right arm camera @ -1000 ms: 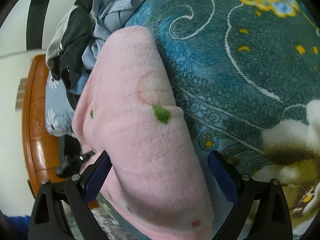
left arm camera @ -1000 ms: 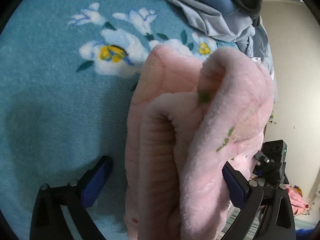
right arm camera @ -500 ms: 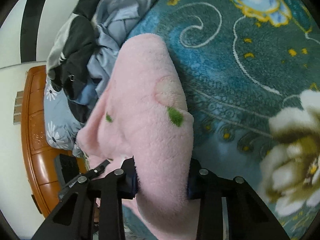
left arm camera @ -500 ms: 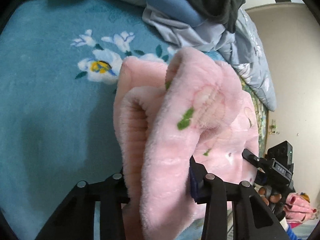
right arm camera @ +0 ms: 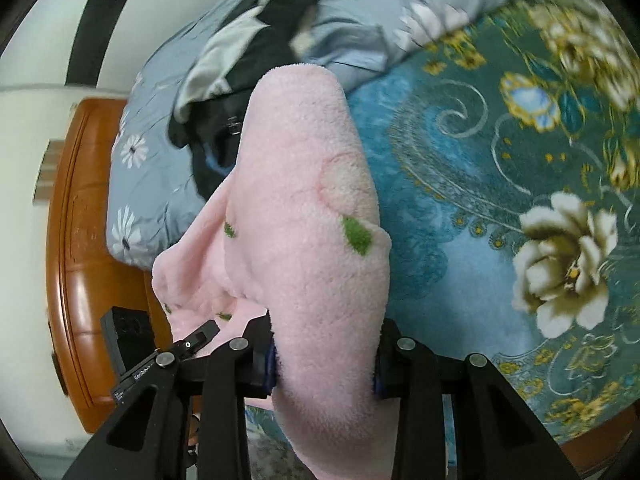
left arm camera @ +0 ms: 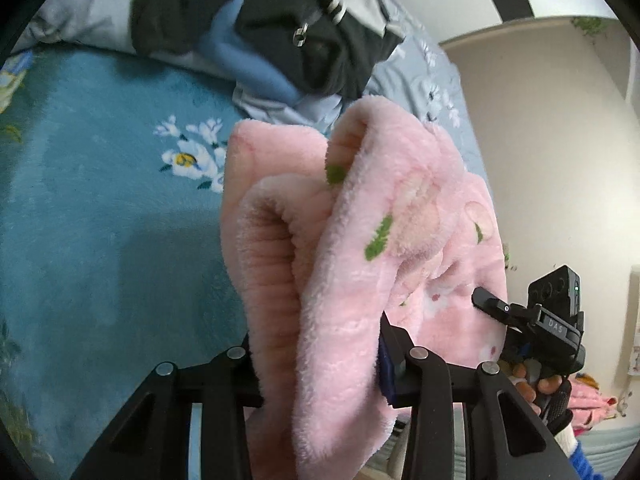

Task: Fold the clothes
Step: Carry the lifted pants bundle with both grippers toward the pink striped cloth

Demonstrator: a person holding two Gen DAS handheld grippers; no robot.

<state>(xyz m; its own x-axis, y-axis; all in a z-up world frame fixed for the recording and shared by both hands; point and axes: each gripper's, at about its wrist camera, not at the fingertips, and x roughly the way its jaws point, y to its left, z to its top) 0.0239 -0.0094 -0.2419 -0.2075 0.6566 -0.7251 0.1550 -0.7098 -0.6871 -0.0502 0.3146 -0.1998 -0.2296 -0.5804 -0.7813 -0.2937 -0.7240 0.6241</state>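
Observation:
A fluffy pink garment (left arm camera: 360, 240) with green leaf marks hangs bunched in the air above a teal flowered blanket (left arm camera: 100, 220). My left gripper (left arm camera: 316, 364) is shut on a thick fold of it, the blue pads pressed into the fleece. In the right wrist view the same pink garment (right arm camera: 312, 220) fills the middle, and my right gripper (right arm camera: 324, 364) is shut on another fold of it. The right gripper's body and the hand holding it (left arm camera: 540, 320) show at the right of the left wrist view. The fingertips are buried in the fleece.
A heap of dark, blue and grey clothes (left arm camera: 272, 36) lies at the far side of the bed on a grey flowered duvet (right arm camera: 160, 152). A wooden bed frame (right arm camera: 76, 240) runs along the left. A pale wall (left arm camera: 552, 140) stands beyond the bed's edge.
Both grippers went from wide open around the pink garment to shut on it, then rose with it; the blanket now lies farther below and more of the clothes heap shows.

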